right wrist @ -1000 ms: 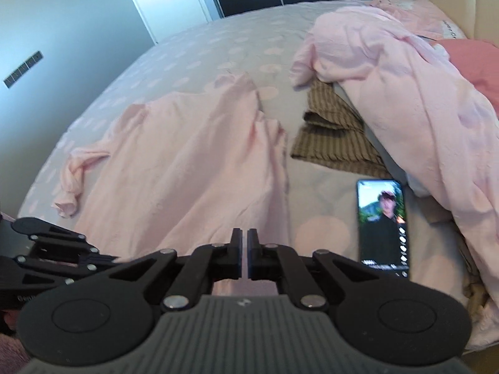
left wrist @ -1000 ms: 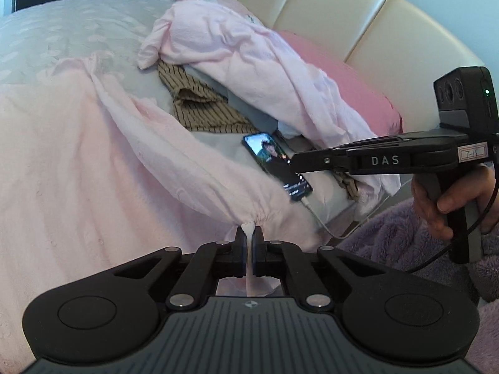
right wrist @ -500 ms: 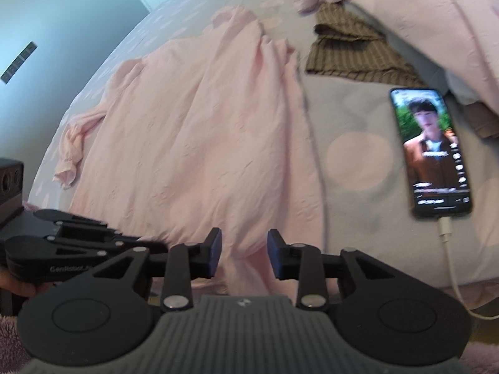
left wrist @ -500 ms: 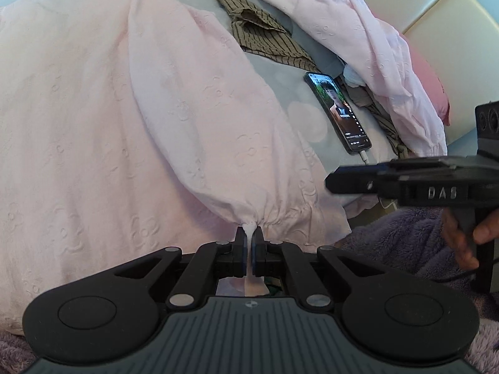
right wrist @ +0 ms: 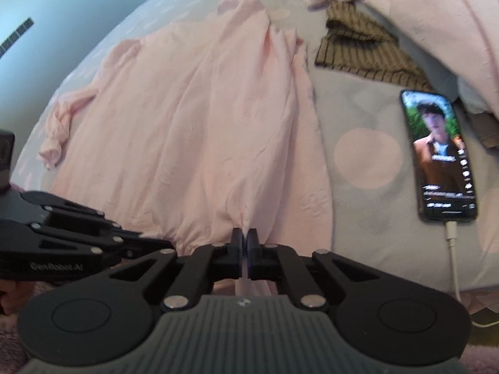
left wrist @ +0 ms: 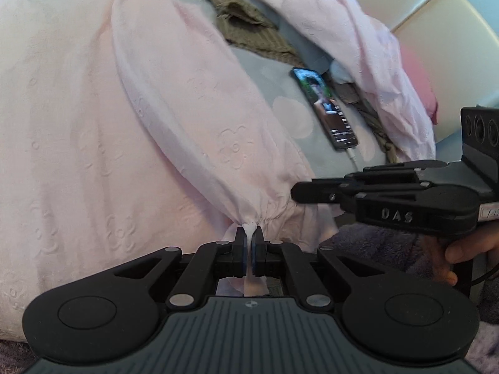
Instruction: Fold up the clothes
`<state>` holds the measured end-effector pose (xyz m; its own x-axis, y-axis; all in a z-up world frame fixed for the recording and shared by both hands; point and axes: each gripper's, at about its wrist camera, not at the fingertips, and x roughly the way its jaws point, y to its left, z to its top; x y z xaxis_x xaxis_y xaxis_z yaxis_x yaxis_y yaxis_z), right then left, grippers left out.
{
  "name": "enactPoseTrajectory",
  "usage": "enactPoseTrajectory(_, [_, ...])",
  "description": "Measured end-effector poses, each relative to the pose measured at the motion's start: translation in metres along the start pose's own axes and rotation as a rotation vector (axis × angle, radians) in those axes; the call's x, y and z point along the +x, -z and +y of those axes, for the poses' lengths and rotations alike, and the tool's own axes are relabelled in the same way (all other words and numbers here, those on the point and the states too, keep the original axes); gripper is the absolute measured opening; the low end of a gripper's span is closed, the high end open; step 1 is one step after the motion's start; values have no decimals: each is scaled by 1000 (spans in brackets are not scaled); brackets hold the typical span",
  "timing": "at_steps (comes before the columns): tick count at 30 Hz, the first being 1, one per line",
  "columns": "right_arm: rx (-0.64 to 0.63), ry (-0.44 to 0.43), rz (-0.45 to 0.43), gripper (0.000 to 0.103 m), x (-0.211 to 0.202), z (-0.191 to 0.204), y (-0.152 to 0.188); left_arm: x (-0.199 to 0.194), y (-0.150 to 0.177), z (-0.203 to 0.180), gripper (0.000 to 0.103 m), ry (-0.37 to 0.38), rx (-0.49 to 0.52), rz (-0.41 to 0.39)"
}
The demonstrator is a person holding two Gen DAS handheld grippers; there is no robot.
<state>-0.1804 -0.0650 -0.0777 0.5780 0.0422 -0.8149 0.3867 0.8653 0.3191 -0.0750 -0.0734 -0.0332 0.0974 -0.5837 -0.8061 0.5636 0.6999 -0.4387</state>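
A pale pink embossed garment [right wrist: 202, 124] lies spread flat on the bed, one sleeve bunched at its far left. My left gripper [left wrist: 249, 233] is shut on a gathered, elasticated edge of this garment [left wrist: 124, 124] at the near side of the bed. My right gripper [right wrist: 244, 233] is shut on the garment's near edge, a fold of cloth pinched between its pads. In the left wrist view the right gripper [left wrist: 294, 190] comes in from the right, close beside the left one. In the right wrist view the left gripper [right wrist: 168, 244] shows at lower left.
A lit phone [right wrist: 439, 155] lies on the grey, pink-dotted bedspread [right wrist: 358, 118] right of the garment, with a white charging cable [right wrist: 452, 249]. A brown striped garment [right wrist: 358, 50] and a heap of pink cloth [right wrist: 436, 15] lie beyond. A cream headboard [left wrist: 436, 15] stands behind.
The right gripper opened, sank to the garment's near edge and shut on it. Both grippers came down toward the bed, and the lifted fold held by the left one sank flatter.
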Motion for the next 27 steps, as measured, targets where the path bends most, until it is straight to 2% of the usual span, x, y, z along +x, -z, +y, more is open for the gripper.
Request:
enactPoseTrajectory(4, [31,20,-76,3,-40,-7,-10,-21,-11,-28,1,55,57,-74])
enactPoseTrajectory(6, [37,37,-73,3,-48,-11,-12,-17,-13,-36,1,48,88,-64])
enactPoseTrajectory(14, [21,93,78,3,5,-17,8,35,2,-10,1,-5,17,90])
enactPoseTrajectory(18, [-42,133,109,5,22,-13,13,55,5,4,3,-14,-16,149])
enactPoseTrajectory(20, [-44,137,114,13,22,-13,13,54,8,8,13,-35,-26,159])
enactPoseTrajectory(21, [-37,138,111,15,19,-14,12,51,7,9,22,-41,-30,153])
enactPoseTrajectory(22, [-33,140,103,25,14,-14,11,45,7,10,30,-47,-34,143])
enactPoseTrajectory(23, [-33,145,91,32,9,-14,10,37,5,12,33,-54,-40,127])
enactPoseTrajectory(24, [-34,150,79,32,3,-14,9,29,4,14,39,-61,-47,108])
enactPoseTrajectory(27, [-43,164,47,33,-11,-14,0,7,-7,22,41,-73,-75,58])
